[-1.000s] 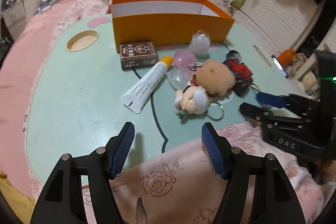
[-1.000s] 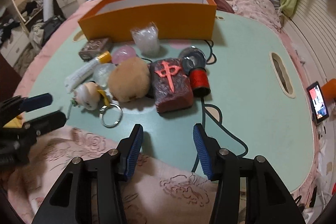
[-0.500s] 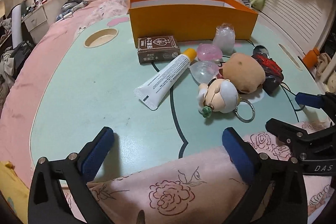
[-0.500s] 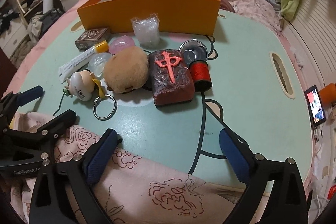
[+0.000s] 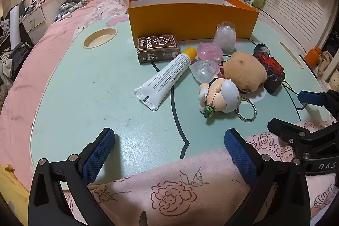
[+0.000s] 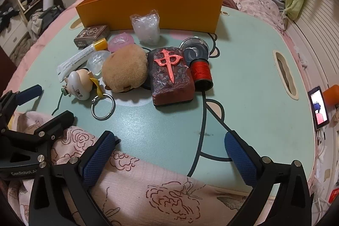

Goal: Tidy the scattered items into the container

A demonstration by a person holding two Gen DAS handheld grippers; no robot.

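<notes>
Task barely begun, by the look of it. Nothing seen inside the orange box [image 5: 190, 20], though its floor is hidden. All items out on the bench [image 5: 89, 86], ahead of both pairs of fingers: card box [image 5: 157, 50], tube [image 5: 167, 75], pink capsule [image 5: 209, 51], clear capsule [image 5: 204, 70], plastic-wrapped piece [image 6: 146, 28], plush toy [image 6: 125, 68], keyring figure [image 6: 79, 85], red tile block [image 6: 170, 75], thread spool [image 6: 200, 72], round mirror [image 6: 195, 50]. Left gripper [image 5: 169, 154] released, spread wide, empty. Right gripper [image 6: 169, 154] still opening, nothing between its fingers. Everything left to collect.
</notes>
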